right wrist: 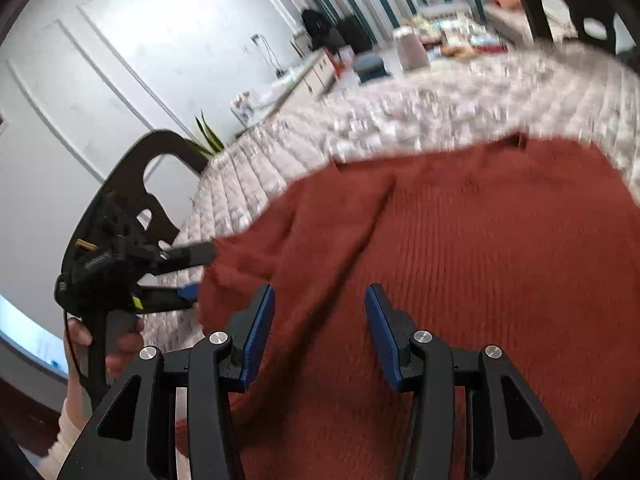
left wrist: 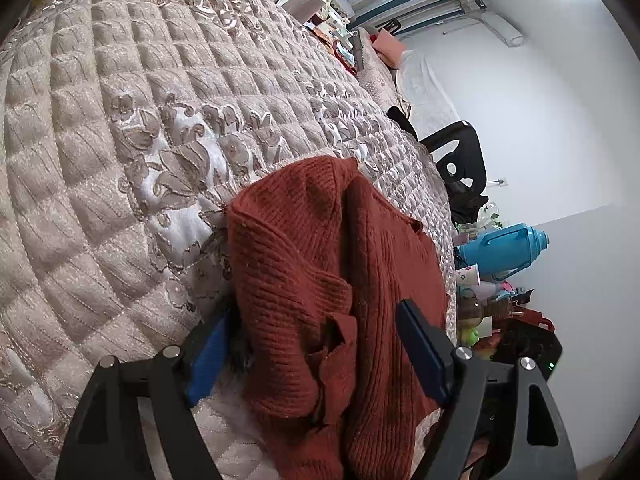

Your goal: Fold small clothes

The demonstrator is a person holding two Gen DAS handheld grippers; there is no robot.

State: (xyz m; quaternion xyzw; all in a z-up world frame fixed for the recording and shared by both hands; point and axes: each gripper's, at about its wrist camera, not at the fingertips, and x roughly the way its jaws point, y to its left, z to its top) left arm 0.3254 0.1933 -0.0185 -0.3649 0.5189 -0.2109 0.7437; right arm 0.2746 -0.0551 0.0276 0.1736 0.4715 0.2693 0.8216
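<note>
A rust-red knit sweater (left wrist: 320, 272) lies rumpled on the quilted beige bedspread (left wrist: 120, 140), near its edge. My left gripper (left wrist: 316, 352) stands wide open, its blue pads (left wrist: 208, 352) either side of a bunched fold, not pressing on it. In the right wrist view the same left gripper (right wrist: 192, 274) reaches the left edge of the sweater (right wrist: 460, 240), held by a hand (right wrist: 120, 340). My right gripper (right wrist: 320, 332) hovers over the middle of the sweater, jaws apart, with flat cloth below and nothing pinched. This view is blurred.
A black chair (left wrist: 460, 160) and a blue thermos jug (left wrist: 504, 248) stand beside the bed among small clutter. Boxes and bags (left wrist: 316, 0) crowd the bed's far end. Another black chair (right wrist: 132, 184), a plant (right wrist: 208, 136) and a white door (right wrist: 120, 60) stand on the other side.
</note>
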